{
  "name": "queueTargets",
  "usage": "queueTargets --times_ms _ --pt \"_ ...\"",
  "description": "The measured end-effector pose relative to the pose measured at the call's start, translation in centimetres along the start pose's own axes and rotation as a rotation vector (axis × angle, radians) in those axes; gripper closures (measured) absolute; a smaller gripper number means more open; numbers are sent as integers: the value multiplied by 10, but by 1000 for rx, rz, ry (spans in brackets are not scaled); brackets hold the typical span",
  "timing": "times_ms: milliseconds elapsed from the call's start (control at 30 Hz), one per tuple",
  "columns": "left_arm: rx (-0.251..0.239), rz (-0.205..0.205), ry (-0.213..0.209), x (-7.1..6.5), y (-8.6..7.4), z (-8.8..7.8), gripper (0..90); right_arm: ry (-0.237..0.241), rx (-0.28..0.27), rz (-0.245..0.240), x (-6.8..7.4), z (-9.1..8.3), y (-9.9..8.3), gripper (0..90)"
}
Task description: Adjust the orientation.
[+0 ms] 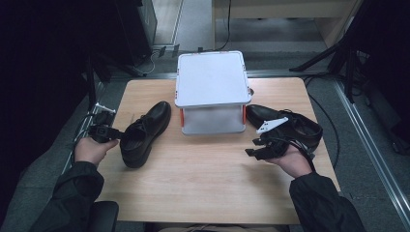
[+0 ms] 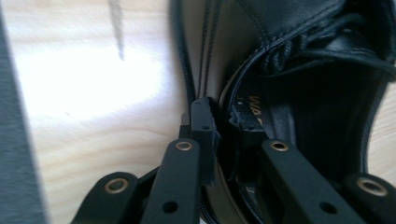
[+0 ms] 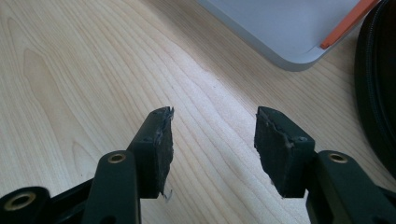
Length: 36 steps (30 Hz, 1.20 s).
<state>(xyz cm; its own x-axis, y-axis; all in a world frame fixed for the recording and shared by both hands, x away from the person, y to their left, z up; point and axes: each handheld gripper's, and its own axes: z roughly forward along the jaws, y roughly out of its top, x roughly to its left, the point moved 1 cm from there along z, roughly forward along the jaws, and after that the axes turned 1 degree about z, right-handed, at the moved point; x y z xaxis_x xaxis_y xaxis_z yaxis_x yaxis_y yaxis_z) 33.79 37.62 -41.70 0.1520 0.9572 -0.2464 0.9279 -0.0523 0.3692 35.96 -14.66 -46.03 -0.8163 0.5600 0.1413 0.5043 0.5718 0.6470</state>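
Note:
A black leather lace-up shoe (image 1: pixel 145 133) lies on the left of the wooden table (image 1: pixel 203 183), toe pointing away. My left gripper (image 1: pixel 116 133) is at its heel end. In the left gripper view one pad is outside the shoe (image 2: pixel 303 70) and the other inside, and the left gripper (image 2: pixel 224 123) is shut on the shoe's rim. A second black shoe (image 1: pixel 290 123) lies at the right, beside the box. My right gripper (image 1: pixel 250 151) hovers just in front of it, pointing left. In its own view the right gripper (image 3: pixel 212 135) stands open over bare wood, with the shoe's edge (image 3: pixel 380 102) at the right.
A white lidded box (image 1: pixel 211 79) with orange latches stands at the back middle of the table, between the two shoes; its corner (image 3: pixel 289 28) appears in the right gripper view. Black stands and cables surround the table on the grey floor.

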Motion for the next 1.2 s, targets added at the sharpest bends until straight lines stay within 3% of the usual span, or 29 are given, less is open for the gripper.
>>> queueTargets --times_ms 167,300,500,600,733,933,1100,1200 --pt "-42 -63 -85 -11 -9 -5 774 0 1 -8 0 1 0 477" --pt "-59 -67 -120 -16 -8 -9 794 1 0 -11 0 1 1 477" --pt "-53 -41 -92 -19 -9 -7 774 -1 2 -16 1 1 2 477" --pt "-65 -32 -94 -22 -7 -8 702 -4 2 -16 0 1 1 477" --pt "-45 -19 -64 -23 -4 -4 612 -4 0 -18 0 1 1 477" --pt "-22 -18 -38 -25 -2 8 599 -8 6 -15 0 1 1 477" --pt "31 -16 -6 -22 1 23 605 -9 11 -22 1 2 1 477" --pt "47 -27 -8 -21 4 29 612 -9 11 -22 1 2 1 477"
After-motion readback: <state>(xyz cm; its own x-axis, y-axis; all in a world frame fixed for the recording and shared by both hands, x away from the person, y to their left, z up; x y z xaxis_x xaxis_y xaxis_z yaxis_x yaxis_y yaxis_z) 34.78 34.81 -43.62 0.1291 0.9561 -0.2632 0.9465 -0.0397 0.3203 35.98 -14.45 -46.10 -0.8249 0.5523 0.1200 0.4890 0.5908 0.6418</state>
